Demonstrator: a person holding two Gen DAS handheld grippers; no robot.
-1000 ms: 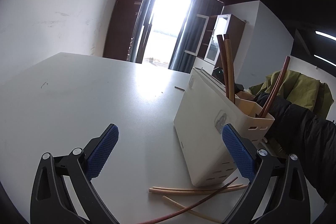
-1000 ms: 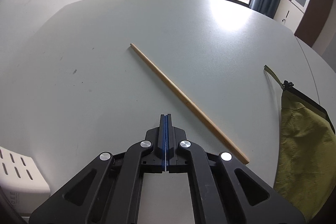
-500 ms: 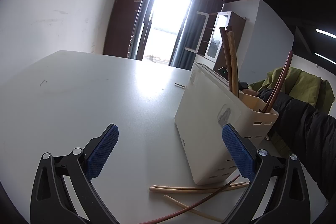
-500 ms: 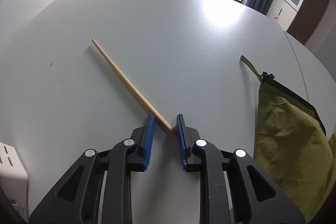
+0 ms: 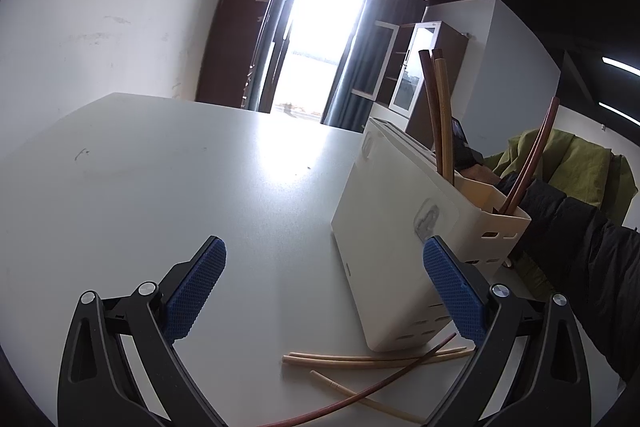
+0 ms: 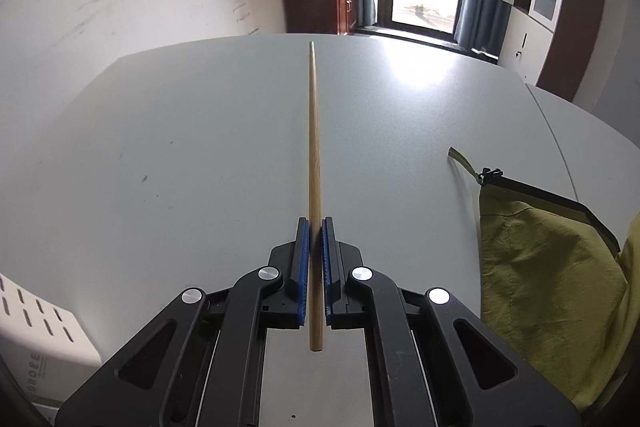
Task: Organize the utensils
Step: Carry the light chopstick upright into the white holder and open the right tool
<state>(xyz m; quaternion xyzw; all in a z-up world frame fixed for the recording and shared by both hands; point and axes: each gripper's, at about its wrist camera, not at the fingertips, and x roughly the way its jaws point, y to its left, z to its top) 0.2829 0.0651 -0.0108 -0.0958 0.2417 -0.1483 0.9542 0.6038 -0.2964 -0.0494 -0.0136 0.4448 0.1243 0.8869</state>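
1. The left gripper (image 5: 324,291) is hovering over the grey table (image 5: 168,187) with its blue pads spread wide and nothing between them; the cream utensil holder (image 5: 400,227) is standing just beyond its right-hand pad.
2. Loose chopsticks (image 5: 360,359), pale wood and one reddish, are lying crossed on the table at the holder's near foot; others are already standing upright in its compartments.
3. The right gripper (image 6: 315,267) is pinching a single wooden chopstick (image 6: 313,147) near its thick end. Its jaws have just been closing onto the stick, which is pointing straight ahead, clear of the table.
4. Judgement: the stick is light, stiff and smooth, so it is likely to pivot or slip in a narrow pinch; holding near the thick end suits a tip-first drop into the holder.
5. An olive pouch (image 6: 552,267) is lying at the right.
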